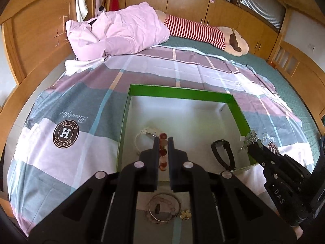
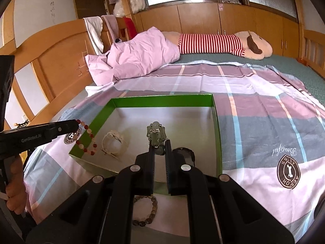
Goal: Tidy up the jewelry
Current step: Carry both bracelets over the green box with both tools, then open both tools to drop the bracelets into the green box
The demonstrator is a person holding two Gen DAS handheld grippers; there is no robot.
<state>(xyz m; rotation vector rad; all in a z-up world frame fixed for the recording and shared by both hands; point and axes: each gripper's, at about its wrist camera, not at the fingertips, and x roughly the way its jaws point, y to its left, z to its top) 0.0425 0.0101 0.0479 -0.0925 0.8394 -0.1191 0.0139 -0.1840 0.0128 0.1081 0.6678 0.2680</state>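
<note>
Left wrist view: left gripper [image 1: 163, 142] clamped on red bead bracelet [image 1: 163, 152], strand hanging along the fingers toward bottom of frame, over green box [image 1: 180, 92] at centre. Beads light, floppy, slippery; I'd grip across the cord. Right wrist view: right gripper [image 2: 158, 145] clamped on pale green bead bracelet [image 2: 156, 134], long axis toward top of frame, above the box floor, watch [image 2: 185, 155] just right.
</note>
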